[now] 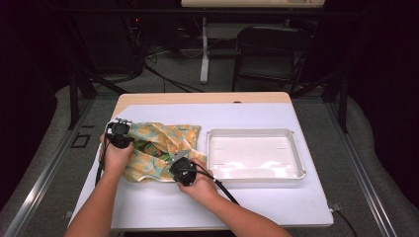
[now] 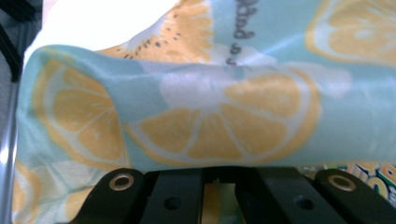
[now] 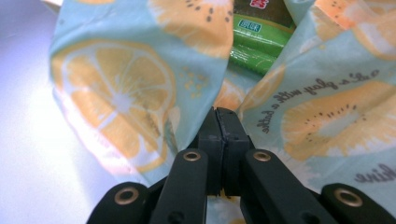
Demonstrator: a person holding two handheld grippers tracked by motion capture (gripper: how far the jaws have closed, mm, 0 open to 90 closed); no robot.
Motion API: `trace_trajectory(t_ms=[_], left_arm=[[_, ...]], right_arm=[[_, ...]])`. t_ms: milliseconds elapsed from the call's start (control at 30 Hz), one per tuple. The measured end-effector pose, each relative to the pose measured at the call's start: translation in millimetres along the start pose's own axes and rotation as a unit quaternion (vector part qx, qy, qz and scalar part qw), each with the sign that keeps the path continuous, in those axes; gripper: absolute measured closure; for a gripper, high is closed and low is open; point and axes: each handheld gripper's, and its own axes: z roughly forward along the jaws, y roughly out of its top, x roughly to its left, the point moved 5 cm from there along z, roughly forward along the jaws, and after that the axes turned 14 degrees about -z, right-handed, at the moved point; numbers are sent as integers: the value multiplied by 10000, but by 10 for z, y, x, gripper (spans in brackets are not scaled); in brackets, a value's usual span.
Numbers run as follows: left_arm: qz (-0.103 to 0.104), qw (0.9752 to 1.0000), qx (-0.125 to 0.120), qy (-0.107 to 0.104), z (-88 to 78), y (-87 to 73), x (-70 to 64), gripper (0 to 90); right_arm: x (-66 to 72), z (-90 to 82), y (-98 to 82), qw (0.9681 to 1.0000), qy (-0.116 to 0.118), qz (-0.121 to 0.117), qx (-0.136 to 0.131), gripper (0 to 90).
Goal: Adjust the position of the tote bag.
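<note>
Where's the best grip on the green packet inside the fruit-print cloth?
Take the green packet by its exposed end, coming down from above through the gap in the fruit-print cloth. It looks flat and lies level, and cloth folds cover both of its sides, so probably only that end is free. The white tray sits to the right.

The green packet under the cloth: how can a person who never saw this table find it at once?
On the white table, look left of the white tray to the cloth printed with orange slices. In the gap between its folds lies the green packet, the one dark green thing among pale blue and orange.
</note>
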Motion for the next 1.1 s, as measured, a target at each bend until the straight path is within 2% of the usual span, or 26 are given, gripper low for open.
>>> trace_trajectory(t_ms=[200,400,500,700,833,967,1000,1067,1100], left_arm=[[-105,9999,21,11,34,54,63,900],[-309,9995,74,-23,68,83,124,892],[-260,9995,158,-5,113,72,136,878],[-359,9988,196,-274,111,76,144,825],[-73,9986,131,-504,-20,57,40,667],[-14,9969,40,-791,-210,35,-67,550],[24,9965,-25,-832,-261,25,-103,538],[232,9961,-148,-834,-381,5,-165,510],[330,9956,-133,-868,-428,-1,-180,510]], right_arm=[[1,-29,-44,10000,8,35,-1,900],[6,-62,-76,10000,-7,10,78,900],[8,-59,-78,10000,-22,35,44,900],[7,-60,-77,10000,-18,45,49,900],[1,-62,-81,9999,-13,109,36,899],[3,-63,-84,9999,-22,122,32,895],[3,-63,-83,9999,-25,124,32,894],[2,-62,-82,9999,-27,137,29,892],[2,-62,-82,9999,-29,138,27,891]])
